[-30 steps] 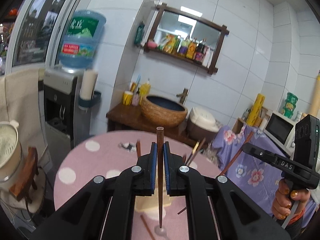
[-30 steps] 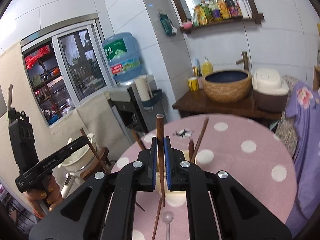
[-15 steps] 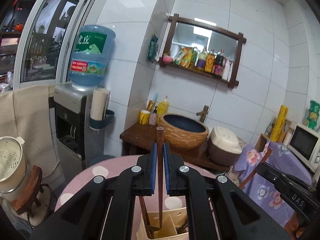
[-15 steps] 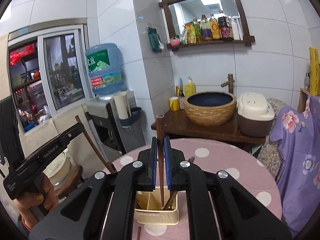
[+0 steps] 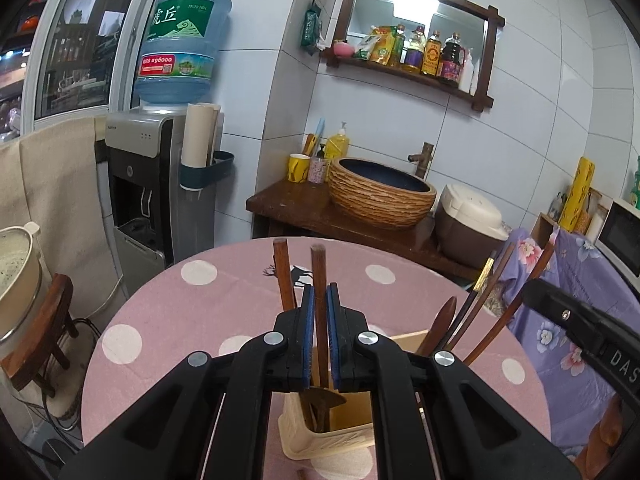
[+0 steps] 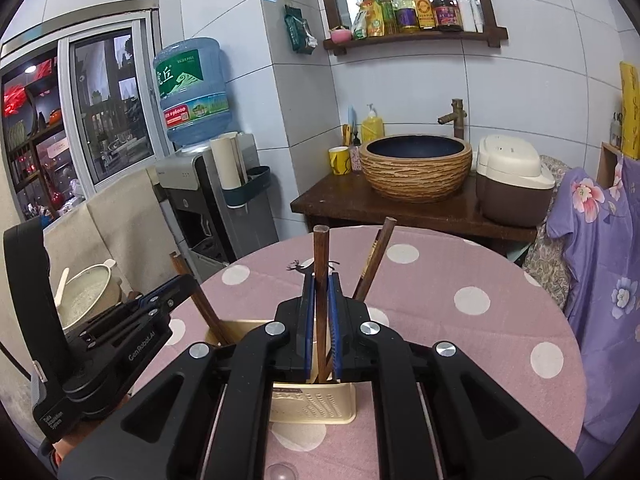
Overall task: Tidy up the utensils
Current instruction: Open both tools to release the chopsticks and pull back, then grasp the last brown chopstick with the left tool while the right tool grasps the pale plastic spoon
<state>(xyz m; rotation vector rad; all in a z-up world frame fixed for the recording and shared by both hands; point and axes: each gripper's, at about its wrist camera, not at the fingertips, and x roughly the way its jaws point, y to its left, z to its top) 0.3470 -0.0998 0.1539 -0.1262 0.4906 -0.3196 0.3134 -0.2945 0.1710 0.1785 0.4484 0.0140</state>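
A cream utensil holder [image 5: 320,438] [image 6: 312,400] stands on the pink dotted table [image 5: 224,304]. My left gripper [image 5: 319,300] is shut on a brown wooden chopstick [image 5: 319,272], upright, its lower end inside the holder's left compartment beside another brown stick [image 5: 283,272]. My right gripper [image 6: 320,292] is shut on a brown wooden chopstick [image 6: 320,256], its lower end inside the holder's right part next to other chopsticks [image 6: 374,260]. The right gripper [image 5: 532,292] also shows in the left wrist view. A wooden spoon [image 5: 440,326] and dark chopsticks [image 5: 486,300] stand there too.
A clear spoon [image 6: 282,472] lies on the table [image 6: 460,280] in front of the holder. Behind the table are a water dispenser [image 5: 160,184], a wooden stand with a basin [image 5: 380,196] and a rice cooker [image 5: 468,224]. A purple floral cloth [image 6: 600,240] hangs at the right.
Both grippers have come down over the holder with their chopsticks. The chopstick tips now stand inside the compartments; a second ago they hung above the table.
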